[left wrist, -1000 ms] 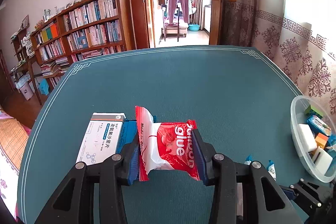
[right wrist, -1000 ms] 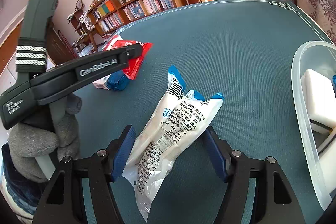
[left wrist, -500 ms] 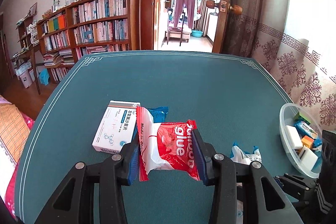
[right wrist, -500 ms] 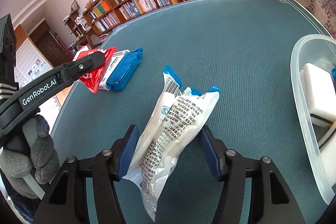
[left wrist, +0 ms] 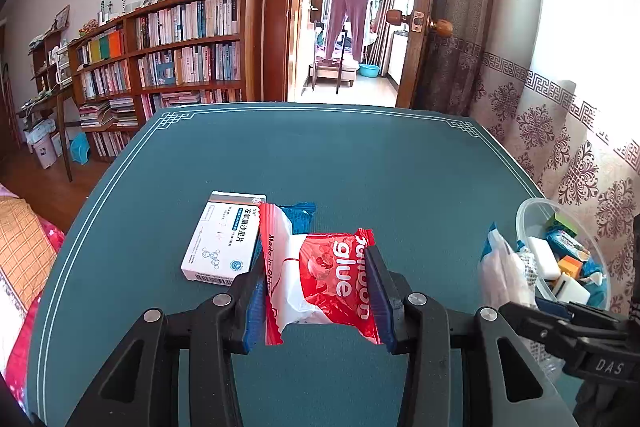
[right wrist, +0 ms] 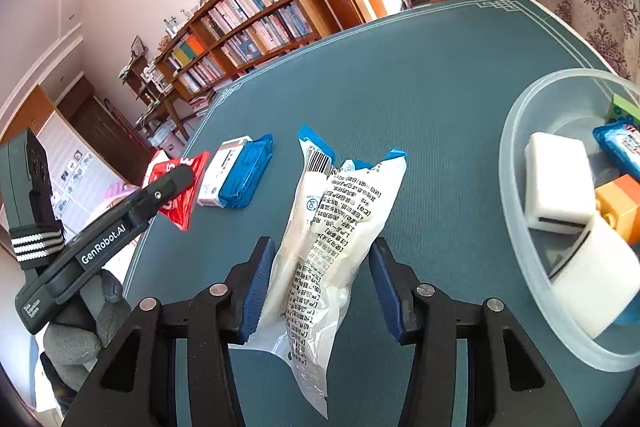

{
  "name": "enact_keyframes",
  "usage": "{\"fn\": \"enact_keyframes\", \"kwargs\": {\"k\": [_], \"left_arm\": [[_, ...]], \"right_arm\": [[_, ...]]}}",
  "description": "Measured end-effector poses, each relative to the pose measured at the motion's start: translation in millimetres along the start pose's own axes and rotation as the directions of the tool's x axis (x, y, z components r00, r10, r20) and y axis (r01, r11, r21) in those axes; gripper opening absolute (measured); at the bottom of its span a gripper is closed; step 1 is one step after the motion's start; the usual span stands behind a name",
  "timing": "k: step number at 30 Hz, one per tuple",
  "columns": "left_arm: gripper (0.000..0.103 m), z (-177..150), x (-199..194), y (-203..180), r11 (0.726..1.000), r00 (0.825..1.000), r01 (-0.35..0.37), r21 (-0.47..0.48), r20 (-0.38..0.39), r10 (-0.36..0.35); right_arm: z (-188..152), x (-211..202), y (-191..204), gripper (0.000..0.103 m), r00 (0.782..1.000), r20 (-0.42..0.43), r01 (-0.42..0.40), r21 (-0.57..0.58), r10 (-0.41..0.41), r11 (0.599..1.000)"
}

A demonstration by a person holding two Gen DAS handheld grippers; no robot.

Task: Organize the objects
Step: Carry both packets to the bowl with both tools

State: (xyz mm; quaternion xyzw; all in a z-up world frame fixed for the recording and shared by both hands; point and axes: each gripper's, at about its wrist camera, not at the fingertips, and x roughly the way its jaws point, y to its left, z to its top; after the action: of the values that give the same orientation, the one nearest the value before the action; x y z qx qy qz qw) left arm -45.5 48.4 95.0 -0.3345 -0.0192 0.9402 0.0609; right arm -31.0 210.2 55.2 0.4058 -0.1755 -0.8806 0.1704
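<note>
While tilted downward, left gripper (left wrist: 318, 301) clamps red packet (left wrist: 320, 287); right gripper (right wrist: 322, 283) pinches white bag (right wrist: 332, 251).

Your table (left wrist: 360, 167) wears a deep teal cloth with a thin white border line and a fret motif at its corners. The packet (left wrist: 324, 287) you hold in your left gripper (left wrist: 316, 291) is red and white with white lettering; the gripper's pads (left wrist: 380, 291) are blue, its frame black. Beside it lie a white box (left wrist: 222, 239) with a blue band and a solid blue packet (right wrist: 244, 175). The bag (right wrist: 332, 231) in your right gripper (right wrist: 320, 279) is milky white with blue ends, black print and a barcode. The bowl (right wrist: 516, 211) is clear and frosted, holding 2 white blocks (right wrist: 556, 179), 1 orange brick (right wrist: 620, 203) and 1 green piece. The curtain (left wrist: 560, 131) is pale pink with maroon medallions.
</note>
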Motion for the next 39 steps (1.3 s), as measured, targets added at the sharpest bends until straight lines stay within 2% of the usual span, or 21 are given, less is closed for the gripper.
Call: {"fn": "enact_keyframes", "kwargs": {"k": [8, 16, 25, 30, 39], "left_arm": [[0.046, -5, 3, -18, 0.999, 1.0, 0.024, 0.032, -0.017, -0.024], [0.046, -6, 3, -39, 0.996, 0.998, 0.054, 0.068, -0.024, -0.052], [0.046, -10, 4, -53, 0.992, 0.996, 0.083, 0.099, -0.041, -0.079], [0.046, -13, 5, -59, 0.989, 0.995, 0.095, 0.109, -0.05, -0.09], [0.046, -16, 4, -69, 0.985, 0.992, 0.12, 0.126, -0.061, -0.113]], "right_arm": [[17, -34, -33, 0.05, 0.995, 0.058, 0.079, 0.037, -0.081, 0.996], [45, -63, -85, 0.05, 0.979, 0.111, 0.155, 0.118, -0.168, 0.981], [78, -47, -140, 0.05, 0.966, 0.07, 0.23, 0.217, -0.25, 0.949], [87, -35, -152, 0.05, 0.962, 0.043, 0.254, 0.228, -0.27, 0.94], [90, -31, -162, 0.051, 0.964, 0.03, 0.248, 0.249, -0.264, 0.936]]}}
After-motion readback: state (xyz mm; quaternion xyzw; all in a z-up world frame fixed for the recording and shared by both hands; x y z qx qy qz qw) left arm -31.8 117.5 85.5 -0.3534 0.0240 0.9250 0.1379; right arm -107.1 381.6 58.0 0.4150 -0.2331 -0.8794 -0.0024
